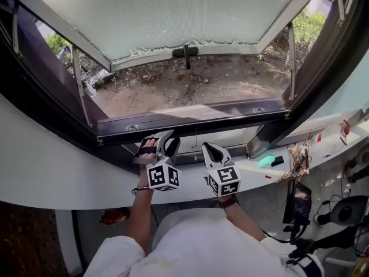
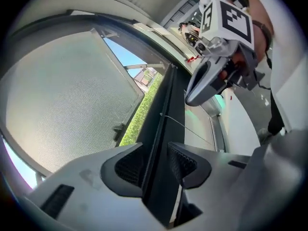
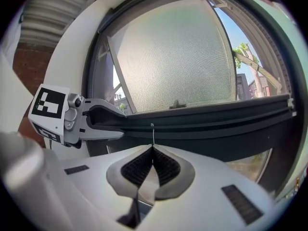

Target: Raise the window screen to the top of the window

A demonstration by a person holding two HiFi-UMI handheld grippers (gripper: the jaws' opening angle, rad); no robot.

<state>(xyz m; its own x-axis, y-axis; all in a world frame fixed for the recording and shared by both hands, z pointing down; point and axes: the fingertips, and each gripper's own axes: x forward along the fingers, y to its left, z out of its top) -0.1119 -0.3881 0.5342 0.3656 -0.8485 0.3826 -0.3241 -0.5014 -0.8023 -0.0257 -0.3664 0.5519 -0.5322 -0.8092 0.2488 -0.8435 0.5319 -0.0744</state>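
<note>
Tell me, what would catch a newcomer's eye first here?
The big pale window pane stands swung outward at the top of the head view, with bare ground beneath. Under its dark frame are two marker-cubed tools: the left hand-held gripper open, the right hand-held gripper shut on a thin cord running up to the frame.

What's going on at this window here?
A person stands at an open window with a gripper in each hand. The right gripper has its jaws shut on a thin cord hanging from the dark screen bar, which sits at the bottom of the opening. The left gripper has its jaws open around that bar's edge, not pressing on it. The screen isn't raised yet.
</note>
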